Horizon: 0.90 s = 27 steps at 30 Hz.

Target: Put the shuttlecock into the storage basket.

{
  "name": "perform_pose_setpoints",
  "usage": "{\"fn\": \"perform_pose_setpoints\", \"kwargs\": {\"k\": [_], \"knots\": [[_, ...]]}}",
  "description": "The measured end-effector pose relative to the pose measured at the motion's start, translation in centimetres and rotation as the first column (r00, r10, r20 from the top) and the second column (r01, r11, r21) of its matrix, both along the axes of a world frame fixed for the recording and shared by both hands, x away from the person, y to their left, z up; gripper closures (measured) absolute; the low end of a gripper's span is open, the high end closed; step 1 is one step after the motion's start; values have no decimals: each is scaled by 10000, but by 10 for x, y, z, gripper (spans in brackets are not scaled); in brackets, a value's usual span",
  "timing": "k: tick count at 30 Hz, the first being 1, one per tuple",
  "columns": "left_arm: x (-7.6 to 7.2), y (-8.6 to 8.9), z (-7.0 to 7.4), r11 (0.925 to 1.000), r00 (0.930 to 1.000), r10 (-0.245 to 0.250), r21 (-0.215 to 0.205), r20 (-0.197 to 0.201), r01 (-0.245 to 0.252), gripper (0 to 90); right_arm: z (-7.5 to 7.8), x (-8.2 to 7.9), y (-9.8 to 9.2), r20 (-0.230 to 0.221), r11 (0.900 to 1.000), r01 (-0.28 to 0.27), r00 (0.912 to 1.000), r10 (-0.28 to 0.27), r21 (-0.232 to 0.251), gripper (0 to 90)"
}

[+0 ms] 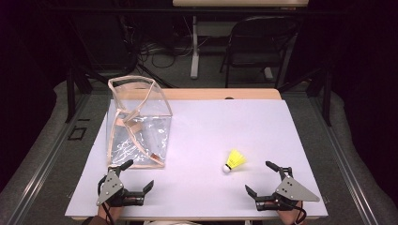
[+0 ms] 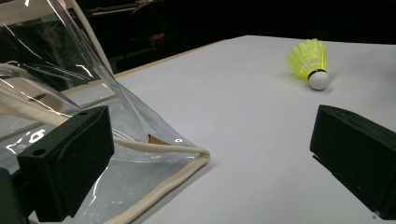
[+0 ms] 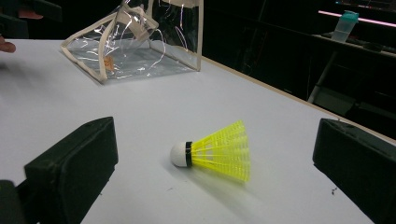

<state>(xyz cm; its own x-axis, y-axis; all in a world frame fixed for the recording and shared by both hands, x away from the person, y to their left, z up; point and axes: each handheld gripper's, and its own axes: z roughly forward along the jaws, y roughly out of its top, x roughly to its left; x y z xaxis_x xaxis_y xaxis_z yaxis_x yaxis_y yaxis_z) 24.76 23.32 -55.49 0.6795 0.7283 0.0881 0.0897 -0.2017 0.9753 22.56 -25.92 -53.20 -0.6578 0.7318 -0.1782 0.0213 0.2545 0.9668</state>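
Observation:
A yellow shuttlecock (image 1: 233, 161) with a white cork lies on its side on the white table (image 1: 211, 126), right of centre. A clear plastic bag (image 1: 137, 124) with beige trim stands open at the left. My left gripper (image 1: 138, 175) rests at the near left edge, open, its one jaw just by the bag's near corner (image 2: 198, 156). The shuttlecock (image 2: 310, 60) lies farther off in the left gripper view. My right gripper (image 1: 261, 176) sits at the near right, open, with the shuttlecock (image 3: 218, 150) on the table just ahead between its jaws, untouched. The bag (image 3: 135, 44) stands beyond.
A dark folding chair (image 1: 256, 42) and a table leg (image 1: 194, 47) with cables stand beyond the far edge. The table's wooden far rim (image 1: 220, 93) shows past the white sheet. A teal bottle (image 3: 348, 25) stands on a distant shelf.

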Motion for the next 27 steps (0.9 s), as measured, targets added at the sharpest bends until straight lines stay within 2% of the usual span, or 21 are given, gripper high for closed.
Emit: {"fn": "perform_pose_setpoints", "kwargs": {"k": [9, 22, 27], "knots": [[1, -4, 0, 10000, 10000, -14, 55, -34, 14, 2, 0, 2, 0, -55, 10000, -14, 10000, 15, 64, 0], [8, -16, 1, 9988, 9987, -466, 141, -186, 468, 1, 0, 3, 0, -95, 10000, -36, 9999, 36, 15, 0], [10, -20, 2, 9980, 9981, -611, 124, -109, 612, 1, 0, 3, 1, -136, 10000, -48, 9999, 48, -14, 0]]}}
